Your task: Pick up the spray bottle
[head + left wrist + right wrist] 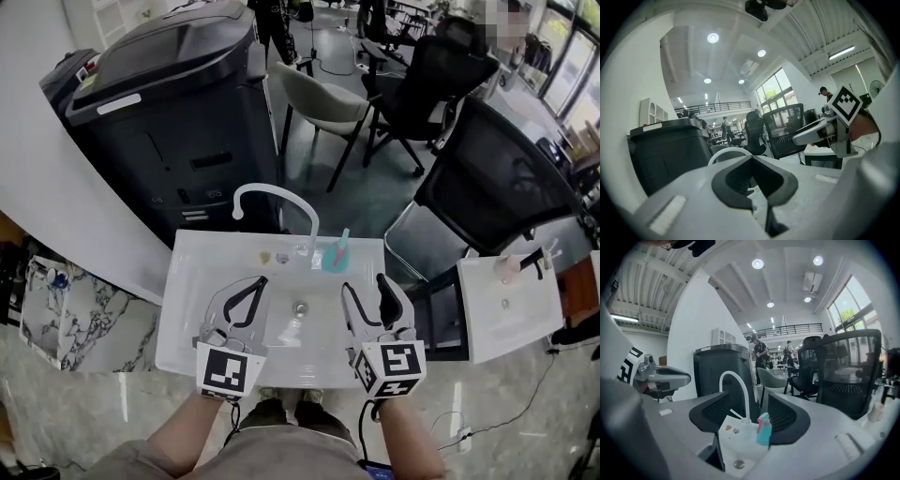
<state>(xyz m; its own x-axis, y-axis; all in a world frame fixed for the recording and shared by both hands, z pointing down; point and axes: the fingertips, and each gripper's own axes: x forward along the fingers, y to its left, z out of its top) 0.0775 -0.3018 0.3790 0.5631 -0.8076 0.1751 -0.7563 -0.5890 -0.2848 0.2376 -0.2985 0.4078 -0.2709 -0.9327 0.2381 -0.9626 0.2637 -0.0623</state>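
View from above: we stand at a white sink [187, 309], a gripper in each hand over the basin, approx. level w/ each other, either side of the drain [300, 307]. The spray bottle [335, 255], teal w/ a pink top, stands upright on the sink's back rim, just right of the white faucet [274, 193]. Nothing touches it, so the pick-up hasn't begun.

The right gripper [366, 289] is the nearer one and points toward the bottle. In the right gripper view the bottle shows straight ahead in the gap between the jaws, beyond their tips, beside the faucet. That aim likely explains the pose: lined up for a reach fwd. Its jaws are spread wide and hold nothing.

The left gripper [259, 280] hangs over the basin's left side, prob. parked out of the way. Its jaws are pressed together at the tips, w/ only a diamond-shaped hollow between them, and nothing is pinched. In the left gripper view they point at a black bin [670, 154] and office chairs [785, 126], not the bottle.
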